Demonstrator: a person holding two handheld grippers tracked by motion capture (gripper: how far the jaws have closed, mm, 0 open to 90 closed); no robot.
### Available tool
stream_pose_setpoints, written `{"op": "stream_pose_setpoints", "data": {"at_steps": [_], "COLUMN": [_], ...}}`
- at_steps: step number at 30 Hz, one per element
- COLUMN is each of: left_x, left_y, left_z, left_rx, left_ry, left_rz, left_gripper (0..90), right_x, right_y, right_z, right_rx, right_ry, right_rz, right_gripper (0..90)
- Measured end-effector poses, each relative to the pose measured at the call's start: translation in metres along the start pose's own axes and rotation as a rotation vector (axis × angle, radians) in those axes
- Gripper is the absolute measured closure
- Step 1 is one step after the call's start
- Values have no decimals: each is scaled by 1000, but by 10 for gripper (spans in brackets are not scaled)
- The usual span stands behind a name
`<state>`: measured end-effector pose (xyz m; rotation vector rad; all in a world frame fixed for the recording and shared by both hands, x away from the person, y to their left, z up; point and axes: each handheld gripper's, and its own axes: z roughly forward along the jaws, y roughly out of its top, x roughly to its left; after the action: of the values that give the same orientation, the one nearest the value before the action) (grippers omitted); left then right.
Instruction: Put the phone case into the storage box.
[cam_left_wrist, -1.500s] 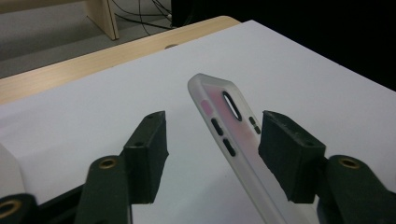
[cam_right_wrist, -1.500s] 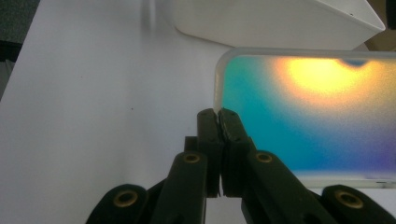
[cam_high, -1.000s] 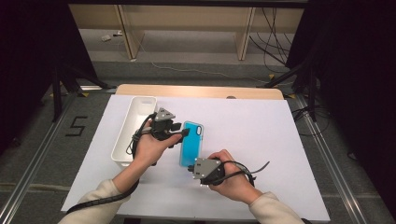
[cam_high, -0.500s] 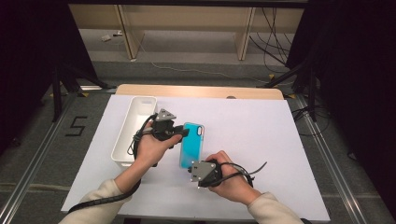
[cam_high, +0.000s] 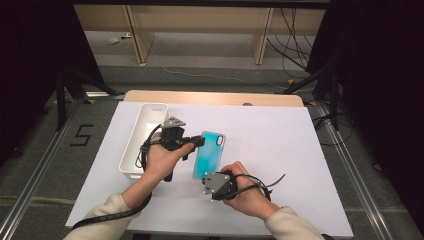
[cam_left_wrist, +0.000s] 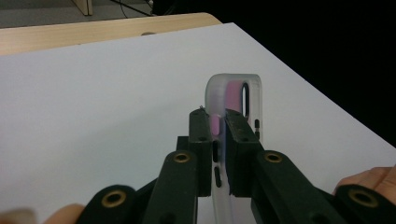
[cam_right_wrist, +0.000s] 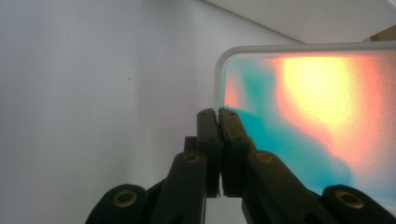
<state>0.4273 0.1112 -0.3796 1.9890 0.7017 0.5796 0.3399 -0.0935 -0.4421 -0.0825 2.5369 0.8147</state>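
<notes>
The worktop (cam_high: 300, 150), covered in white, is seen with wide bare room on its right half and along the far edge, where a strip of wood shows; dark floor lies beyond every side. A white oblong tray (cam_high: 142, 137) is set near the left edge, lengthwise, just beside the left hand.

The phone case (cam_high: 210, 152) is held between the two claws, left of the worktop's middle, its long side running away from the person. It is a clear-rimmed case with a teal back that shifts to pink and orange in the right gripper view, with rounded corners and a camera slot at the far end.

The left claw (cam_high: 196, 142) has just been closing and is now clamped on the case's left rim, near the far end. The right claw (cam_high: 209, 176) is pinched tight on the case's near end.
</notes>
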Motion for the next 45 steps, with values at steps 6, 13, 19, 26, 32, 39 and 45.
{"op": "stream_pose_setpoints", "data": {"at_steps": [6,13,19,26,32,39,45], "left_x": [1,-4,-1,-16,-8,-6,-1], "left_y": [0,3,3,0,-1,-2,-4], "left_z": [-1,-4,-7,-12,-15,-21,-25], "left_rx": [-34,-27,-57,-77,-113,-148,-168], "left_ry": [-5,-7,-12,-72,-84,-80,-65], "left_rz": [1,-2,-8,-273,-240,-288,-280], "left_gripper": [827,829,829,829,829,829,829], "right_x": [-2,-5,-9,-13,-21,-30,-37], "right_y": [0,-3,-4,-8,-14,-30,-42], "right_z": [-1,-2,-6,-13,-22,-32,-39], "right_rx": [2,2,-14,-92,-145,-193,-261], "right_ry": [-13,-12,-38,-61,-108,-137,-138], "right_rz": [5,21,51,231,343,477,561], "right_gripper": [887,868,774,585,445,342,312]}}
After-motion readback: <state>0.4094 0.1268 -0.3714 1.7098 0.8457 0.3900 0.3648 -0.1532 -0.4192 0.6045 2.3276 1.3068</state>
